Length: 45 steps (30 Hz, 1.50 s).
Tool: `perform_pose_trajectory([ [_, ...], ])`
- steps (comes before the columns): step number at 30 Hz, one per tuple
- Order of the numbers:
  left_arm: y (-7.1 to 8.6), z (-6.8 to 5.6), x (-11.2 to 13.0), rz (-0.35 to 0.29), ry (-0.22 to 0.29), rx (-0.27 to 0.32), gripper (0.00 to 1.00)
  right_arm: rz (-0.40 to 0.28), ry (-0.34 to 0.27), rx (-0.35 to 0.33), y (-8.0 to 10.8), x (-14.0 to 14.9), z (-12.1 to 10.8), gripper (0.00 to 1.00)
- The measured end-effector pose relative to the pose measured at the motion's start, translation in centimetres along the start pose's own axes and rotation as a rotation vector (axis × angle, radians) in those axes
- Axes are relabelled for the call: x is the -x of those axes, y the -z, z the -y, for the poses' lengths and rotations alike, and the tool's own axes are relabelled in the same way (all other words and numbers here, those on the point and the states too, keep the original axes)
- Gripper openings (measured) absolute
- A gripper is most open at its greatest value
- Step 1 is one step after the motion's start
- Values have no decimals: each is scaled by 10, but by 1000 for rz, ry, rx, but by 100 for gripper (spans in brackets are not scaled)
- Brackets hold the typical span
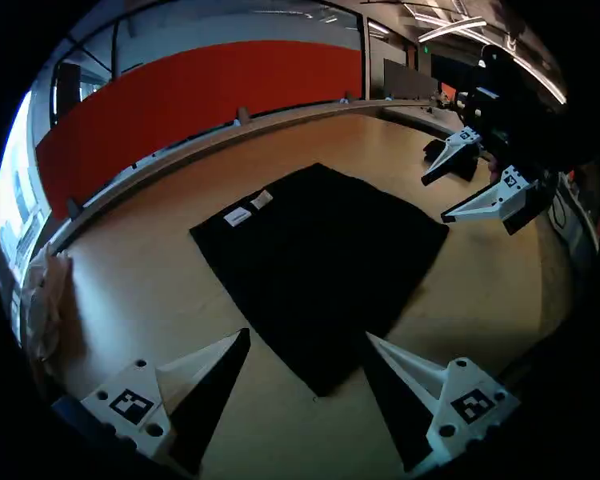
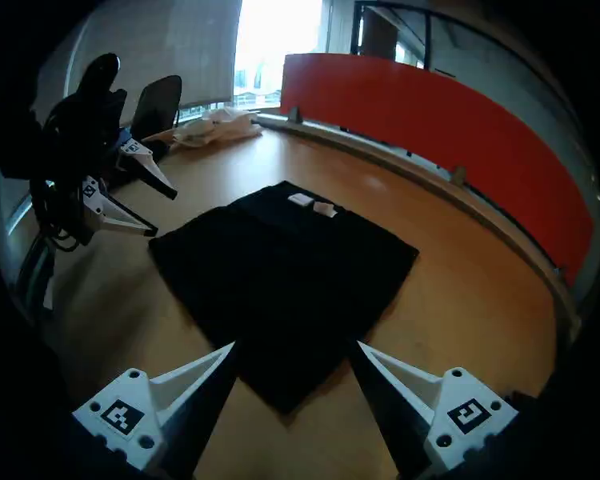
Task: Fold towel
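Black towel (image 1: 320, 264) flat (tags (image 1: 238, 216) illegible) | left tongs (image 1: 306, 332) spread | right tongs (image 2: 295, 343) spread, bases cropped

The towel (image 1: 320, 264) is matt black cloth. Under the towel, the table (image 1: 140, 280) is smooth, softly glossy wood. The left gripper (image 1: 306, 334) near the towel looks matt white plastic.

Bare tabletop (image 1: 156, 264) is lying open all around the flat towel (image 1: 316, 256). A red partition (image 1: 196, 96) is bounding the far edge; crumpled white material (image 2: 216, 126) is occupying one corner.
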State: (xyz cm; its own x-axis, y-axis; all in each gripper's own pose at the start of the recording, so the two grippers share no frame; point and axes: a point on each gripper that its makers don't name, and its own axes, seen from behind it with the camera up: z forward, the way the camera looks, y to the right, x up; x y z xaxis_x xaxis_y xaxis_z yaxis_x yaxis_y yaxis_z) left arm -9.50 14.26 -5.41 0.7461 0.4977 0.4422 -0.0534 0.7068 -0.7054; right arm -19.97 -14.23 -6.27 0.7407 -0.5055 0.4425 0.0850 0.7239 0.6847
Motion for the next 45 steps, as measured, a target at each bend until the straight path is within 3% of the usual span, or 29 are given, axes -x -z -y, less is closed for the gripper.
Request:
perform_pose_trajectory([
  [11,-10,-9,30,87,6,26,96,71,10,-33,-7,30,3,99],
  [21,-16,-15,43,140,10,53,96,108,2,-56,-7,42,3,99],
  [38,-17,-16,44,145,13,57,95,140,-27,-88,-7,55,4,93],
  [45,-17,-17,44,153,17,50,94,138,-27,-89,-6,55,4,86],
])
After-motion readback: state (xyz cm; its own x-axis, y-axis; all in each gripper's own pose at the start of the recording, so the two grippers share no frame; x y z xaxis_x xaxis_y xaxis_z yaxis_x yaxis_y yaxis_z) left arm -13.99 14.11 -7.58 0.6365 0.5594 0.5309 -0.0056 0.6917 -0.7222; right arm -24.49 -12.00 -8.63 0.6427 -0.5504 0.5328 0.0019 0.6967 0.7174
